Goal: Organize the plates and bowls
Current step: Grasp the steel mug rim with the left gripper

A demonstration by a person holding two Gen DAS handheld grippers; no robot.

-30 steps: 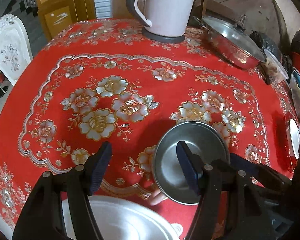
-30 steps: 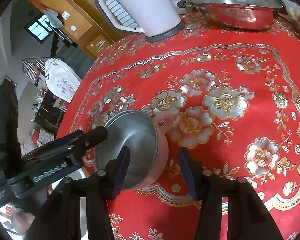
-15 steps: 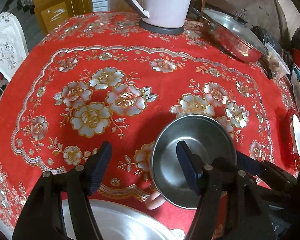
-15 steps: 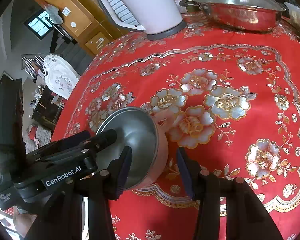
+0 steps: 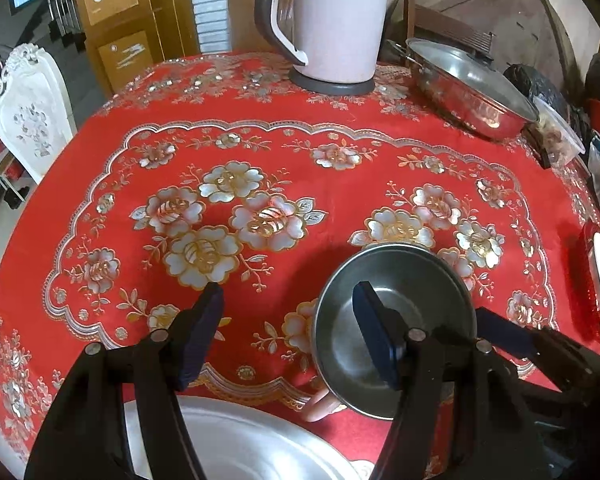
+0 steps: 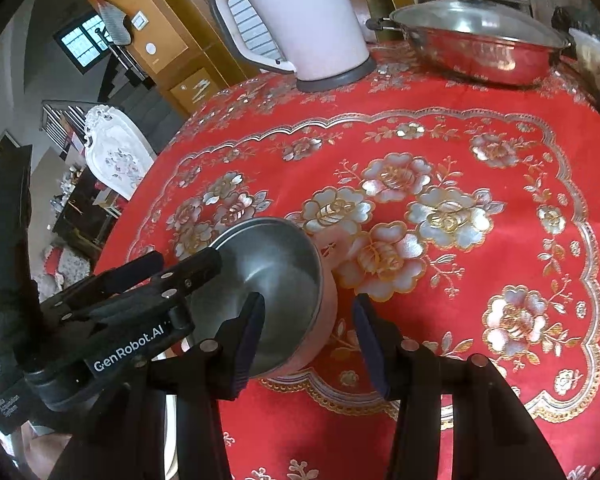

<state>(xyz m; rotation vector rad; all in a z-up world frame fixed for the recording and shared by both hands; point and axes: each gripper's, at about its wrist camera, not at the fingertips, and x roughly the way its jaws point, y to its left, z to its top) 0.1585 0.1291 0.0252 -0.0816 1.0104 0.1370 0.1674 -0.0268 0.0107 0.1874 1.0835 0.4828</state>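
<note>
Red cloth, shiny grey bowl

The tablecloth [image 5: 332,184] is bright red with silver and gold flowers. Between the dark blue fingers [image 6: 249,340] sits a bowl [image 6: 276,280], grey inside and pink outside. Far past them stand a pale pink kettle [image 5: 340,20] and a silver pot [image 5: 468,92].

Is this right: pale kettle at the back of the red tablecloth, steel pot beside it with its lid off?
Not quite. The steel pot has its lid on, as the right wrist view shows. The rest holds: the pale kettle stands at the back of the red tablecloth, with the pot beside it.
</note>
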